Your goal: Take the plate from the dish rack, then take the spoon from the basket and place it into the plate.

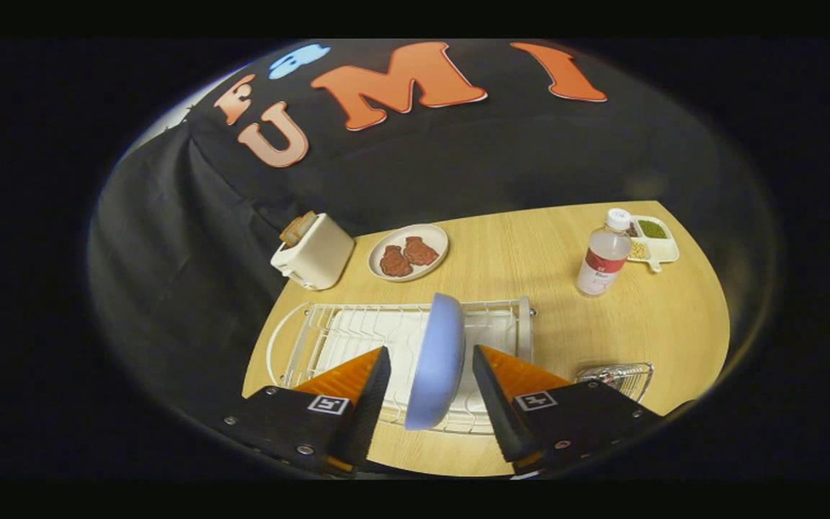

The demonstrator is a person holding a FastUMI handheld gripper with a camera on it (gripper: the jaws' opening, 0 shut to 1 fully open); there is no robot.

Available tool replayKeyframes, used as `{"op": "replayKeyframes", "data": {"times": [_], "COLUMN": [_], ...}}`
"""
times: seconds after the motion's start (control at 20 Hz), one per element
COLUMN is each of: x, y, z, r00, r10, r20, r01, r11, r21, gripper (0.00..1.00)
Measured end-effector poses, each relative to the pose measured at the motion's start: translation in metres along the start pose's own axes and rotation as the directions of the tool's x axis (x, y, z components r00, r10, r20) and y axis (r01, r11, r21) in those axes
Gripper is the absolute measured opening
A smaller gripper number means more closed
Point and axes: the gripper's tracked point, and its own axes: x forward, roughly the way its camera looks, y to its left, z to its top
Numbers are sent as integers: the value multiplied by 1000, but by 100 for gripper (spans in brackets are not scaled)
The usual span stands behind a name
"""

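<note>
Between the wide-open, empty gripper (431, 364) fingers stands the plate (438, 360) on edge in the dish rack (328, 333), apparently untouched, so closing comes next

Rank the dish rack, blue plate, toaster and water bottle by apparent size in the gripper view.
1. dish rack
2. blue plate, between the open tongs, enlarged by nearness
3. toaster
4. water bottle

No wording is legible. The bottle (604, 252), right of centre, wears a red-and-white label too small to read. The gripper (431, 352), fingers spread apart either side of the plate (438, 375), carries a square black-and-white marker (330, 404) on each finger.
</note>
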Motion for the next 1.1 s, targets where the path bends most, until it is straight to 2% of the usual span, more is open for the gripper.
{"op": "replayKeyframes", "data": {"times": [0.05, 0.25, 0.4, 0.55, 0.65, 0.8, 1.1], "x": [5, 15, 22, 31, 36, 37, 34], "y": [-1, -1, -1, 1, -3, -13, -3], "z": [0, -8, -15, -40, -38, -37, -31], "r00": [1000, 997, 992, 976, 968, 941, 905], "r10": [-11, -61, -103, -141, -201, -313, -419], "r20": [-10, -50, -75, -166, -151, -131, -68], "r01": [11, 62, 104, 142, 200, 306, 406], "r11": [1000, 998, 995, 990, 980, 949, 901], "r21": [6, 22, 11, -5, -24, -73, -152], "gripper": [61, 44, 45, 45, 45, 36, 33]}}
